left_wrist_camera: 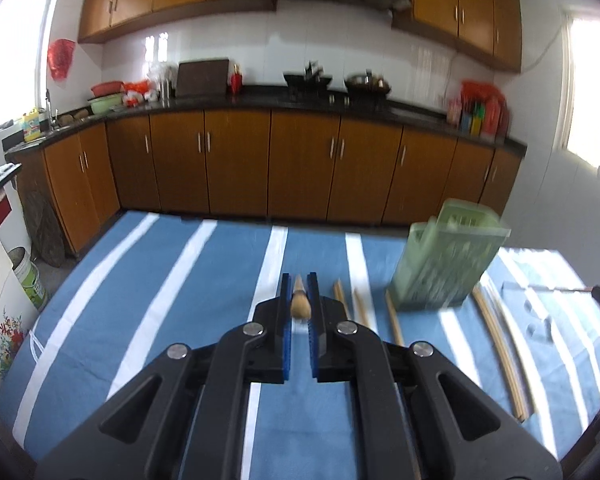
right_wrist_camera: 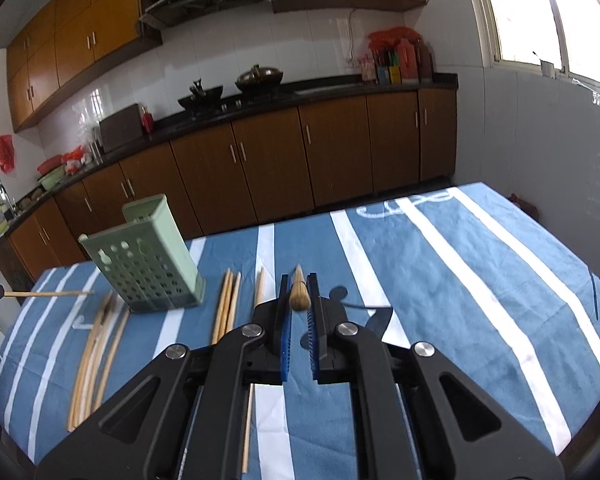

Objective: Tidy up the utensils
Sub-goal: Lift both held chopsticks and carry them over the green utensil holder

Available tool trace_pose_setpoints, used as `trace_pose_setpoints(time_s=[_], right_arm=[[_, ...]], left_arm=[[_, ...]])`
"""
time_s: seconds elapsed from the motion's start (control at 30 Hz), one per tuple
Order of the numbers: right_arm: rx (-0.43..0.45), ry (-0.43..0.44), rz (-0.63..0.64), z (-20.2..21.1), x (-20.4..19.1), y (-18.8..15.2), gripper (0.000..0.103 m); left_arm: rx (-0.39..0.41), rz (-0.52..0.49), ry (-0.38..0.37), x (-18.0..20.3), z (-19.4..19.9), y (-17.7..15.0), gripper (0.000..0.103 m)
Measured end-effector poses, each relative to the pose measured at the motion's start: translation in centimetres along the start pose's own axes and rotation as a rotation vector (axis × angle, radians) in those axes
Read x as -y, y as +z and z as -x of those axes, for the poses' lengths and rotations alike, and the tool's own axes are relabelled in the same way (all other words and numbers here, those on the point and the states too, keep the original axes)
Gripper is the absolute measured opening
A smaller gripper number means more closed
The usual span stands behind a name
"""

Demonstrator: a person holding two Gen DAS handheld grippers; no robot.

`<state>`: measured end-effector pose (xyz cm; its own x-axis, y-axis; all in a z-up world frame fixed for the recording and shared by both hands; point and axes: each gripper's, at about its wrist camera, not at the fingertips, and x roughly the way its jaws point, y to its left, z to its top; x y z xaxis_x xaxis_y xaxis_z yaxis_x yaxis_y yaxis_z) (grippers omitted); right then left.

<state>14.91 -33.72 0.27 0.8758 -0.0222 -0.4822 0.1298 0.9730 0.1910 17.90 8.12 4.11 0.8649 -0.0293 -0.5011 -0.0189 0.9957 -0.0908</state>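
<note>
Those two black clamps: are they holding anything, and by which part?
Yes. The left gripper and right gripper each pinch one chopstick near its thick end.

Left wrist: you are looking low along the jaws across the striped bench, facing the cabinets.
Right wrist: you are facing likewise, tilted.
Shared: both are showing the green holder and the stove wall.

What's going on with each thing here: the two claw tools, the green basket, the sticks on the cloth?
Left gripper: jaws shut on a chopstick.
Right gripper: jaws shut on another chopstick.
Green holder: tilted on the tablecloth; contents unclear.
Loose chopsticks: lying flat around the holder.
</note>
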Motion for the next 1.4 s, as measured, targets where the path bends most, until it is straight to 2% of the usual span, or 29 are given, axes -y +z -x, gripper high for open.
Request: trace_pose_setpoints(time_s=[0.2,0.43,0.63,0.73,0.83,0.93,1.0,1.13,1.4], right_arm=[[0.058,0.015,0.012,1.1,-0.5,1.7,0.008],[0.078,0.044,0.013,1.3,-1.1,4.2,0.008],[0.199,0.128,-0.009,4.3,-2.7,10.2,0.008],[0.27,0.196,-0.035,5.9,-3.6,12.7,0.008],[0.307,0.269,-0.045,6.6,-5.2,14.2,0.008],[0.31,0.288,-0.004,5.8,-7.2,14.1,0.008],[0.299,0.294,0.019,4.8,-8.1,13.7,0.008],[0.234,0.284,0.042,2.1,-9.0,12.7,0.008],[0.123,0.274,0.05,-1.4,-9.5,10.9,0.008]], left_arm=[[0.054,0.007,-0.01,0.3,1.3,1.8,0.008],[0.088,0.011,-0.014,0.4,2.3,4.1,0.008],[0.214,0.01,-0.039,1.6,5.5,10.0,0.008],[0.29,0.055,-0.079,2.4,7.2,13.1,0.008],[0.353,0.114,-0.127,3.8,8.0,15.5,0.008],[0.387,0.134,-0.161,5.6,7.9,16.3,0.008],[0.391,0.138,-0.178,6.8,7.3,16.3,0.008],[0.336,0.141,-0.215,8.9,4.6,15.1,0.008],[0.211,0.096,-0.206,11.1,-1.6,11.7,0.008]])
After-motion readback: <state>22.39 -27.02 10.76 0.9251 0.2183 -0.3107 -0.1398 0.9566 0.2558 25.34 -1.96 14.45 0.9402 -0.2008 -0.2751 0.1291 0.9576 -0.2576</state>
